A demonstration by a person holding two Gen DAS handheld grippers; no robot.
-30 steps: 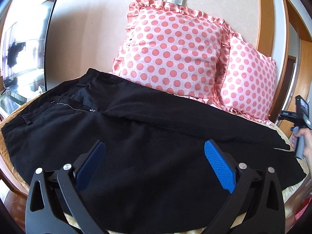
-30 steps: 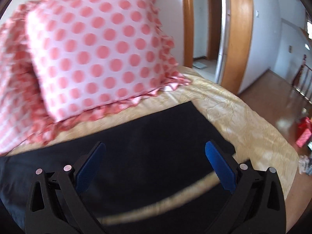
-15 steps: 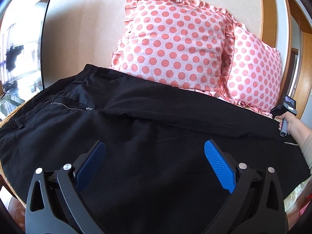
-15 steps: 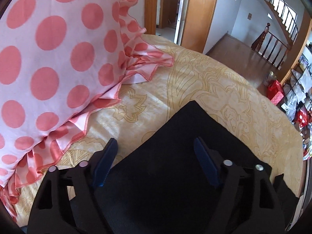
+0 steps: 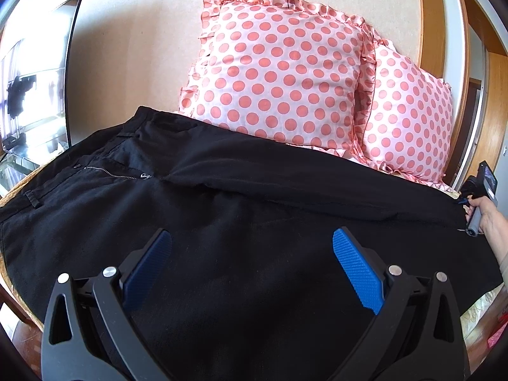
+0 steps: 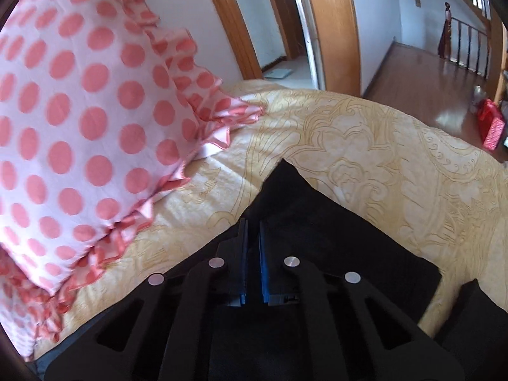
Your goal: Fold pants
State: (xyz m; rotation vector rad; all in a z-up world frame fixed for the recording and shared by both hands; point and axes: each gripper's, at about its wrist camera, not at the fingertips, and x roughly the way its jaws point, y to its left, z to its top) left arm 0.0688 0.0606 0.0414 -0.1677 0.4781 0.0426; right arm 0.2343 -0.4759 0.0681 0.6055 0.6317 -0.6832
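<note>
Black pants (image 5: 254, 190) lie spread across the bed, waistband and zipper at the left, legs running right. My left gripper (image 5: 252, 235) hovers open over the near leg, with nothing between its blue pads. At the far right a hand holds my right gripper (image 5: 476, 197) at the leg ends. In the right wrist view the right gripper (image 6: 252, 222) is closing down to a narrow slit, pinching the corner of the far leg's hem (image 6: 285, 190), which lifts into the jaws.
Two pink polka-dot pillows (image 5: 279, 73) (image 5: 409, 114) lean on the wall just behind the pants. Yellow patterned bedspread (image 6: 365, 158) extends past the hem. A dark screen (image 5: 31, 89) stands at left. An open doorway (image 6: 285, 31) and a red bag (image 6: 492, 127) lie beyond the bed.
My right gripper dropped onto the far leg's hem corner, rolled, and its jaws went from wide open to pinched on the fabric. The left gripper stayed almost still and open.
</note>
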